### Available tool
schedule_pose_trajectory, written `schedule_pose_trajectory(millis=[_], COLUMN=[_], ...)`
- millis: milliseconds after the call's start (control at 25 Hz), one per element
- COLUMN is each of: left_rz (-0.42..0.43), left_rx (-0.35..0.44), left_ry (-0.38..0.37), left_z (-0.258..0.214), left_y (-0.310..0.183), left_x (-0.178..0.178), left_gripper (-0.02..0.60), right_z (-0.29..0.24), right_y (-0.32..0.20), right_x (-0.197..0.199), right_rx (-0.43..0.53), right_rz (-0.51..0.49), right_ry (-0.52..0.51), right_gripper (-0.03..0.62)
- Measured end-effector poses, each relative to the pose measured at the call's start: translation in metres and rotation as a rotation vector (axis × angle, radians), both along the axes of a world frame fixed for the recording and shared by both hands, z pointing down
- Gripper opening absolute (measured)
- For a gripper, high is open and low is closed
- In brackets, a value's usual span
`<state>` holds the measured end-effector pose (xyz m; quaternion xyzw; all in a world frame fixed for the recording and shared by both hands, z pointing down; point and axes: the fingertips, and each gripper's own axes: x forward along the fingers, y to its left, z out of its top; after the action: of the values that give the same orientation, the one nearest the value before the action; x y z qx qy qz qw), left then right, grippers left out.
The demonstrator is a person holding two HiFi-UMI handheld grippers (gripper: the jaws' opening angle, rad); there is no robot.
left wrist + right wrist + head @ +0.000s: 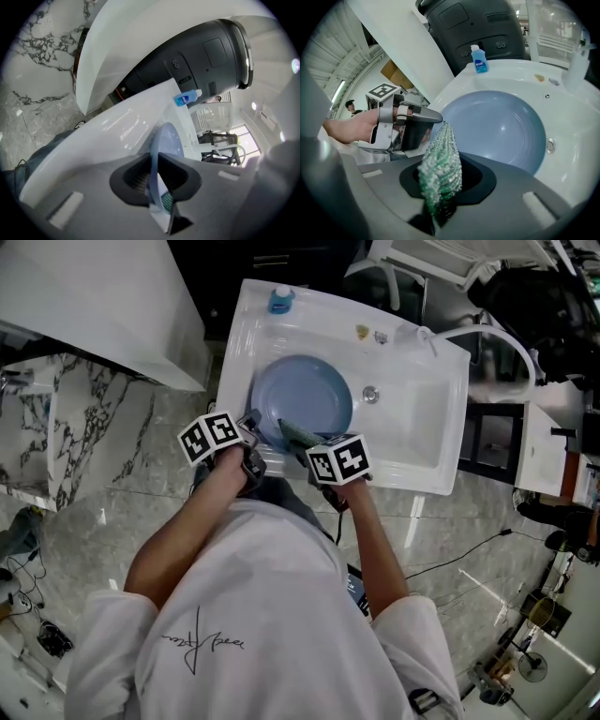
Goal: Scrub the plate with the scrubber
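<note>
A pale blue plate [302,396] is held tilted over the white sink [427,423]. My left gripper [251,435] is shut on the plate's near left rim; in the left gripper view the plate [165,145] runs edge-on between the jaws of the left gripper [154,176]. My right gripper [305,444] is shut on a green mesh scrubber [298,434] at the plate's near edge. In the right gripper view the scrubber [440,166] stands up from the right gripper [439,187], its tip close to the plate [497,126] and the left gripper [410,124].
A blue dish-soap bottle [280,300] stands at the sink's far left corner; it also shows as the bottle [479,59] in the right gripper view. The drain [370,394] lies right of the plate. A white panel [94,306] rises at the left, over a marble floor [103,465].
</note>
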<state>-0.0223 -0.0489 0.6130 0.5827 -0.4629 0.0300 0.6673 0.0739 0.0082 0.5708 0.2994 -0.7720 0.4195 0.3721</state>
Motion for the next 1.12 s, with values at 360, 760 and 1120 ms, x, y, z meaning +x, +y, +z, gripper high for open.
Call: schedule_pose_trajectory(millis=[360, 760, 1120], left_rz=[0.012, 0.035, 0.043], left_rx=[0.007, 0.018, 0.028], left_ry=[-0.007, -0.021, -0.025], left_z=[-0.001, -0.002, -0.001], left_y=[0.002, 0.001, 0.001], left_x=[0.0, 0.002, 0.002], left_gripper=[0.103, 0.103, 0.104], right_z=[0.001, 0.0, 0.0], right_y=[-0.002, -0.014, -0.027], right_x=[-0.012, -0.03, -0.04], right_rx=[-0.031, -0.095, -0.104], right_rz=[0.053, 0.107, 0.102], right_ry=[-0.049, -0.162, -0.198], right_gripper=[0.066, 0.066, 0.066])
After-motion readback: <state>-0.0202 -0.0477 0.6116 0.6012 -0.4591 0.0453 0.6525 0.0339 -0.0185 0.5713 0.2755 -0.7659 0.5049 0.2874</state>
